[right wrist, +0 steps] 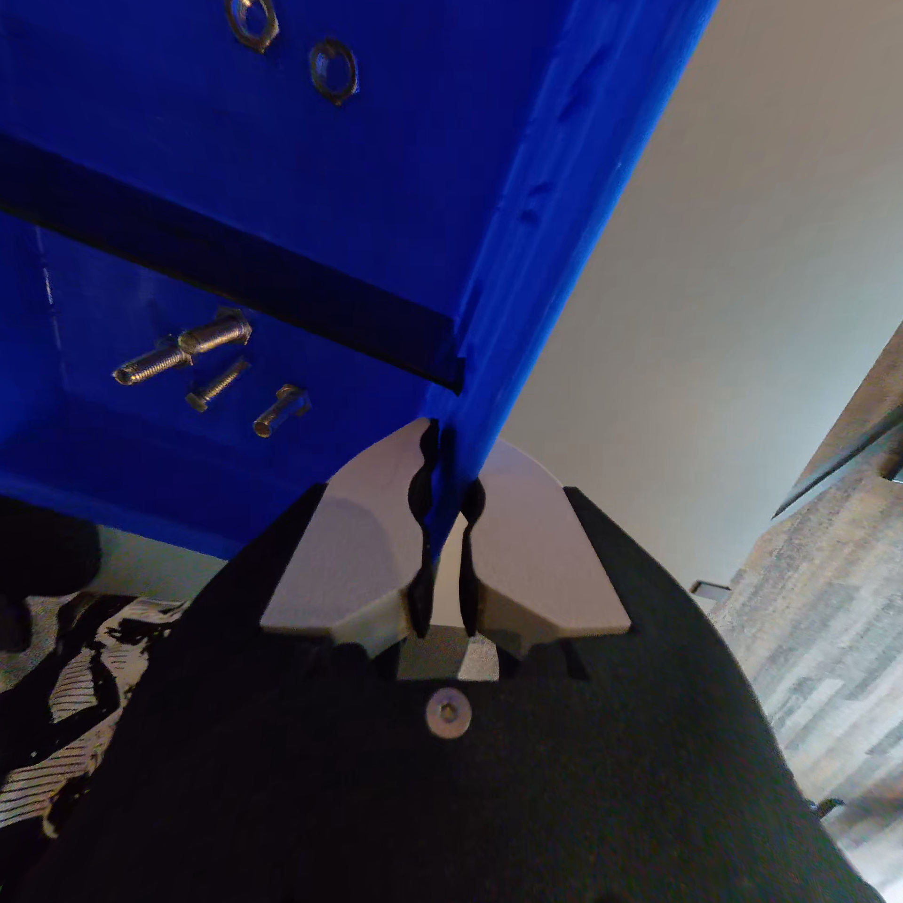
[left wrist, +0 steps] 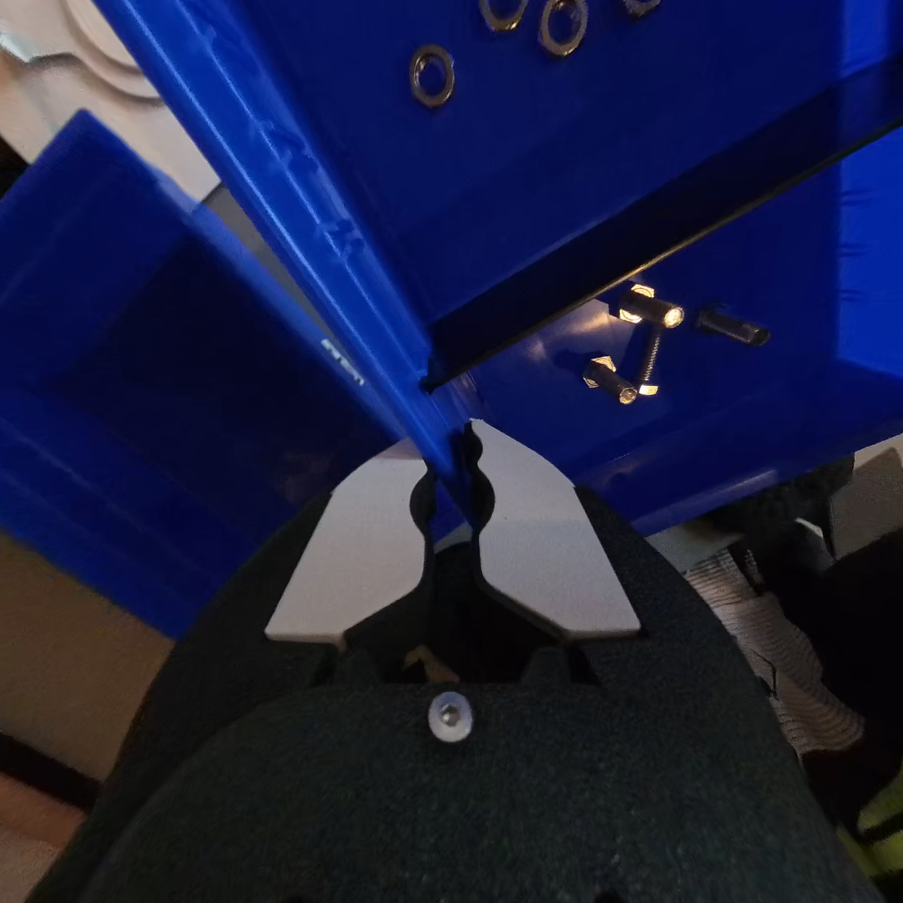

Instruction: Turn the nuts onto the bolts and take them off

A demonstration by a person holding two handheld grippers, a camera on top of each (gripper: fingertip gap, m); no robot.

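A blue plastic bin (left wrist: 537, 171) is split by a black divider (left wrist: 611, 288) into two compartments. The far one holds several loose silver nuts (left wrist: 432, 75); the near one holds several bolts (left wrist: 650, 310). My left gripper (left wrist: 452, 469) is shut on the bin's left wall. In the right wrist view the same bin (right wrist: 391, 146) shows its nuts (right wrist: 333, 71) and its bolts (right wrist: 215, 337). My right gripper (right wrist: 447, 469) is shut on the bin's right wall. The bin looks tilted in both views.
A second blue bin (left wrist: 122, 342) stands at the left of the held one. A person's dark clothing (left wrist: 782, 611) is at the lower right. The pale table top (right wrist: 684, 293) lies to the right, with a wood-pattern floor (right wrist: 806, 635) beyond its edge.
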